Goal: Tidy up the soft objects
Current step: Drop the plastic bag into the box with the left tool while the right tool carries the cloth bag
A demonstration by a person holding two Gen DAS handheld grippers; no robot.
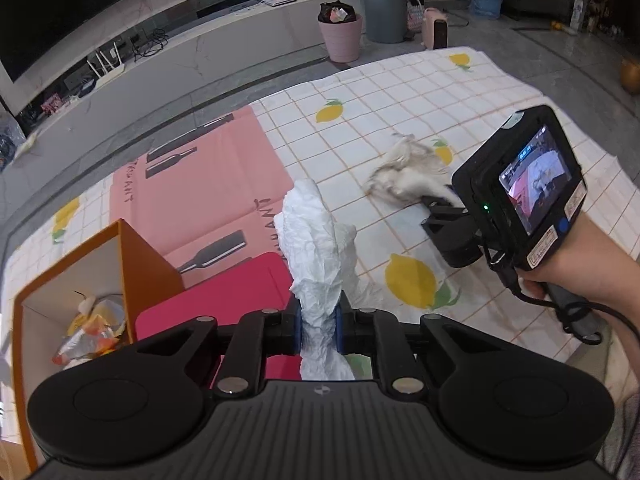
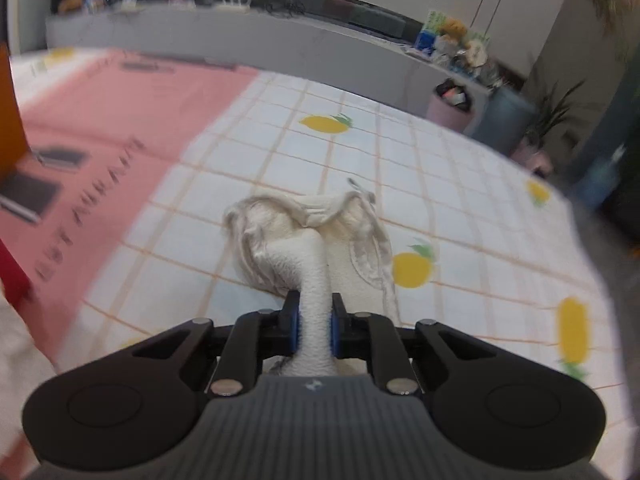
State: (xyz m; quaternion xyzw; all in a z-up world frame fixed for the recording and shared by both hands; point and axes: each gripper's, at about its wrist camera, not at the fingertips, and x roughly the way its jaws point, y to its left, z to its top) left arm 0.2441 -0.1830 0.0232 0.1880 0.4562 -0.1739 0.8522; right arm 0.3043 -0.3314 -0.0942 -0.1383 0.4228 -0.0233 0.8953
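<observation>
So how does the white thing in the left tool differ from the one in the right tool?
The crinkled white sheet in the left tool is bright white and stands up off the cloth; the cream towel in the right tool is off-white, nubbly, and mostly bunched on the lemon tablecloth. Both are soft and pinched between shut pads.

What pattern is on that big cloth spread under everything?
The cloth is white with an orange grid and yellow lemons, clearest in the left wrist view.
</observation>
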